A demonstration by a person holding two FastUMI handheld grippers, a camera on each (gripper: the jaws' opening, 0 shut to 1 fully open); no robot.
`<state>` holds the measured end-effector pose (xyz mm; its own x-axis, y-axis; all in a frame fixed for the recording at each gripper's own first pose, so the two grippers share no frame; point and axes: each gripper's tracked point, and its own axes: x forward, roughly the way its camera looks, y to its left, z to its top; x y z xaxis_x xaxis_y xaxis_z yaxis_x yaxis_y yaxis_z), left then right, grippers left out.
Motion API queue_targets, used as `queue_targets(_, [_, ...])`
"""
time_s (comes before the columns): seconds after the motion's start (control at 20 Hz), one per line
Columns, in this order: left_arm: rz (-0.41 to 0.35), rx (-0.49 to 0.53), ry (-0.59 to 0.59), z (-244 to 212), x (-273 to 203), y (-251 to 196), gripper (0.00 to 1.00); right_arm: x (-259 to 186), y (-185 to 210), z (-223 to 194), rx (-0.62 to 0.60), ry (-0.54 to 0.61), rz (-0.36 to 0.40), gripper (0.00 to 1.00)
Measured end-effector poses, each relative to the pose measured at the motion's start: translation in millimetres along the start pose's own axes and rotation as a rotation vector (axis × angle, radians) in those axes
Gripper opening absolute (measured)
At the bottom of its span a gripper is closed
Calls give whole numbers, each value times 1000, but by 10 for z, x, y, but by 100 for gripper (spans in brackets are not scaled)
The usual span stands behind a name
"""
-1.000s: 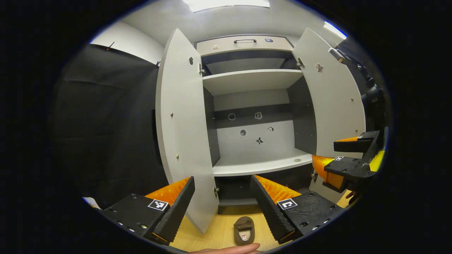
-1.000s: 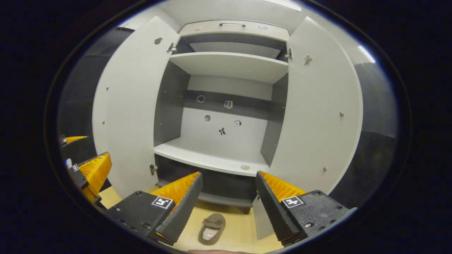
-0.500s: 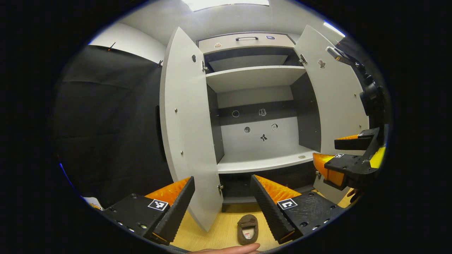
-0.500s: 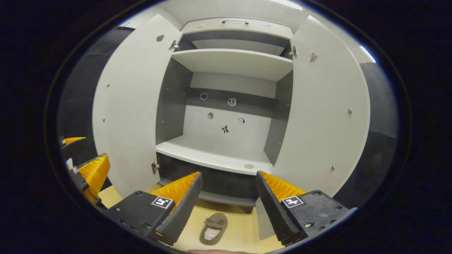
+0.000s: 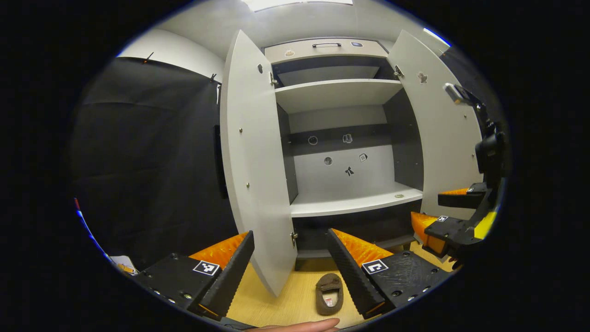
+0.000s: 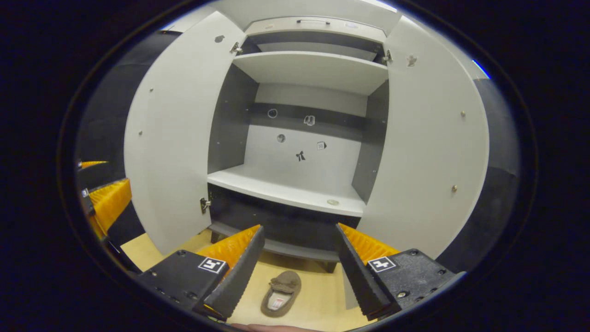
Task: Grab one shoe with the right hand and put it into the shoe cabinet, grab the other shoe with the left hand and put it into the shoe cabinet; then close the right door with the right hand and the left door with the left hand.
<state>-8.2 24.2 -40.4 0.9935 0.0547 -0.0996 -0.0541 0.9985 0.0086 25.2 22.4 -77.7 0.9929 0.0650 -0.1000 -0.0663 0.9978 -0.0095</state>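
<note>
A brown slipper-like shoe [image 5: 329, 293] lies on the wooden floor in front of the shoe cabinet, toe towards it. My left gripper [image 5: 290, 233] hangs open above and behind the shoe with nothing between its fingers. In the right gripper view the same kind of shoe [image 6: 281, 299] lies below my right gripper [image 6: 299, 227], which is open and empty too. The right gripper [image 5: 431, 210] also shows at the far right of the left gripper view. The left gripper [image 6: 99, 182] shows at the left edge of the right gripper view. Both cabinet doors stand open.
The left door [image 5: 253, 161] swings out close to my left gripper's fingers, and the right door [image 6: 428, 152] stands beside my right gripper. The lower shelf [image 6: 286, 191] is bare except for a small round disc [image 6: 332, 202]. A person's fingertip [image 5: 299, 325] shows at the bottom edge.
Both grippers have tipped down towards the floor, so the cabinet sits higher in both views and more floor shows around the shoe. Both stay open.
</note>
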Motion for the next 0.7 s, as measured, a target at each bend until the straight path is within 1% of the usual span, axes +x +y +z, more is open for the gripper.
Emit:
queue_targets(0.15, [-4, -10, 61, -114, 17, -9, 96, 243, 103, -449, 37, 81, 46, 96])
queue_targets(0.25, [8, 20, 86, -187, 62, 10, 96, 428, 224, -867, 78, 176, 89, 96])
queue_targets(0.3, [-4, 39, 110, -256, 89, -22, 96, 518, 305, -1112, 106, 236, 124, 96])
queue_targets(0.35, [1, 60, 125, -311, 97, -27, 96, 593, 380, -1339, 138, 290, 145, 96])
queue_targets(0.45, [7, 87, 145, -383, 98, -57, 96, 728, 387, -1761, 171, 378, 137, 96])
queue_targets(0.55, [20, 76, 165, -457, 76, -91, 96, 841, 368, -2080, 155, 428, 116, 96])
queue_targets(0.6, [19, 57, 186, -520, 67, -130, 96, 858, 366, -2187, 129, 453, 104, 96])
queue_targets(0.65, [16, 40, 203, -574, 60, -158, 96, 855, 408, -2255, 116, 470, 112, 94])
queue_targets(0.7, [9, 28, 215, -612, 64, -185, 96, 852, 499, -2251, 123, 469, 139, 93])
